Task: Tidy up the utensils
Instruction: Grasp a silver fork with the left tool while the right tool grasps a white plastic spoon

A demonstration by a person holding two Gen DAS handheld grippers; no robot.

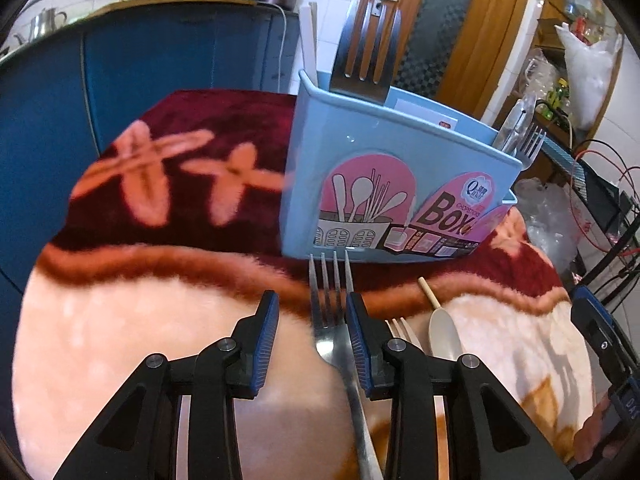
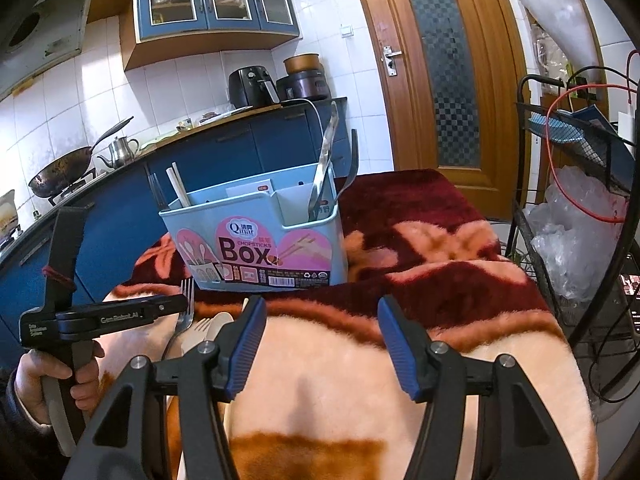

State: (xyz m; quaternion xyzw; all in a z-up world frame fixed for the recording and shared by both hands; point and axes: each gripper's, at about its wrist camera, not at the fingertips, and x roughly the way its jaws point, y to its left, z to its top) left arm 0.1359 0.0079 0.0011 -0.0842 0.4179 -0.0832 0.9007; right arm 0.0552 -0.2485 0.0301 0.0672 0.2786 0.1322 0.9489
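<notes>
Left gripper [image 1: 312,316], jaws released, straddles a metal fork [image 1: 334,320] lying on the blanket [image 1: 120,320] near the blue utensil box [image 1: 360,168]. A pale spoon [image 1: 445,334] lies right. Right gripper [image 2: 320,328] hovers released.

A plush maroon-and-peach blanket [image 2: 400,344] covers the table, blue kitchen cabinets [image 2: 224,152] behind it carry a black air fryer [image 2: 250,87], a steel kettle [image 2: 120,149] and a dark wok [image 2: 60,172], and a wooden door [image 2: 440,80] stands beside a black wire rack [image 2: 576,216] stuffed with plastic bags.
</notes>
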